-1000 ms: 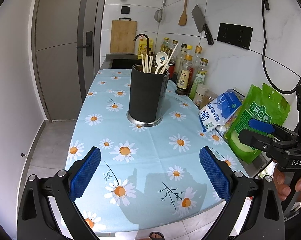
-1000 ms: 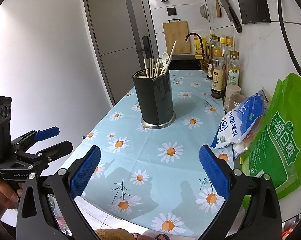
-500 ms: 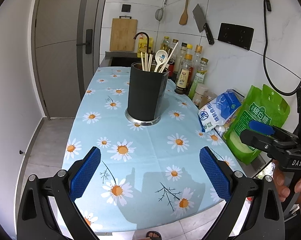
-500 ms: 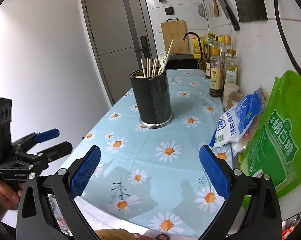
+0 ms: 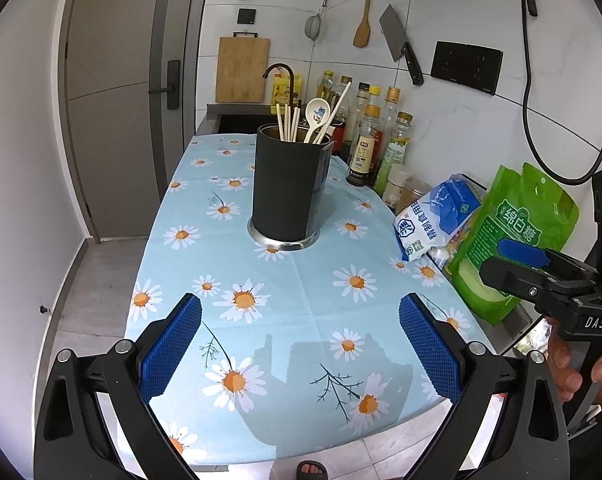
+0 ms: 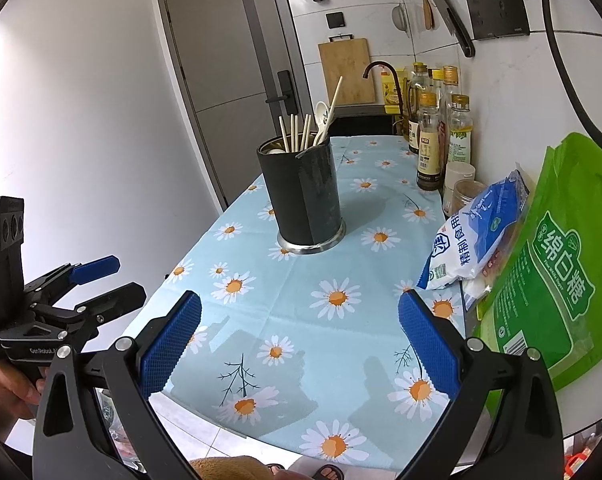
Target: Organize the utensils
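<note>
- Kitchen counter draped in a light-blue daisy tablecloth (image 5: 301,300), with a white tiled wall on its right side and a grey door (image 5: 113,92) at the far left.
- Near the middle of the cloth a black utensil holder (image 5: 287,190) stands upright on a shiny metal base.
- Inside it, a bundle of pale chopsticks (image 5: 288,124) stands almost vertical, tips up; one longer chopstick (image 5: 337,108) leans up and to the right.
- A white spoon (image 5: 317,114) also stands in the holder, bowl uppermost, handle down inside, tilted slightly right between the bundle and the leaning stick.
- The left gripper (image 5: 299,350) hovers over the near end of the cloth, its blue-padded jaws spread wide with nothing between them; the holder sits well ahead of it, roughly centred between the fingers.
- The right gripper (image 6: 299,350) is likewise wide open and empty, with the holder well ahead and slightly left of centre; in the left view it appears at the right edge, held by a hand (image 5: 581,364).
- Along the wall on the right stand oil and sauce bottles (image 5: 377,144), then two small jars (image 5: 405,190), a blue-and-white bag (image 5: 437,216) lying tilted, and a green bag (image 5: 517,236) standing upright.
- On the wall hang a cleaver (image 5: 399,46), a wooden spatula (image 5: 363,16) and a strainer (image 5: 315,26); a wooden cutting board (image 5: 242,69) leans behind the faucet (image 5: 283,80).
</note>
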`<move>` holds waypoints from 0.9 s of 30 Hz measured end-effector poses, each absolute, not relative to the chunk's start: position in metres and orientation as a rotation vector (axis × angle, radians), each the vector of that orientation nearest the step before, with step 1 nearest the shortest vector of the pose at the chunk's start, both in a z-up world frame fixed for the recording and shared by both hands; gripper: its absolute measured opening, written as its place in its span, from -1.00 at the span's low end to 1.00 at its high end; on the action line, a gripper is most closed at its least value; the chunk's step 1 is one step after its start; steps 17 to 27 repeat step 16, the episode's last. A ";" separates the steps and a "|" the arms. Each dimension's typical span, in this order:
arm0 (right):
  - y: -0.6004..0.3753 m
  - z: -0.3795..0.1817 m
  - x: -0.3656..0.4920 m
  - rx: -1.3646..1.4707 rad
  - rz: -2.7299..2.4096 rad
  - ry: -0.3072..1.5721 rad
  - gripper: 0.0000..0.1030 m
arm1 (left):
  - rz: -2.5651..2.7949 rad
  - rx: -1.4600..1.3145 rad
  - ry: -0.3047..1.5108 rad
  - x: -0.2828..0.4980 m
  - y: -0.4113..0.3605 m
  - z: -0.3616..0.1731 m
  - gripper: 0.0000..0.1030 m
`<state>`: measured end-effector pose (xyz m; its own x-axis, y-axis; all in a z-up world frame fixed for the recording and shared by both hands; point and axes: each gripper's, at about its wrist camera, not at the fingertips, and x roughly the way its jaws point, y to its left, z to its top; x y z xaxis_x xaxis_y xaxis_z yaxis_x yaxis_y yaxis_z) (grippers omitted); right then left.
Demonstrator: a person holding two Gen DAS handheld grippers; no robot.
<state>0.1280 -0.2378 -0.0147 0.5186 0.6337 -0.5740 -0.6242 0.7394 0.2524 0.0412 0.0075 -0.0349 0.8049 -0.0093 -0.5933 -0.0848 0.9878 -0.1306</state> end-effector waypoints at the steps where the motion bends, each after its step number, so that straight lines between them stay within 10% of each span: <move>1: -0.238 -0.015 0.128 0.013 0.753 0.695 0.90 | 0.042 -0.154 0.635 0.041 0.007 -0.035 0.87; 27: -0.238 -0.015 0.128 0.012 0.742 0.699 0.90 | 0.032 -0.149 0.653 0.045 0.004 -0.036 0.87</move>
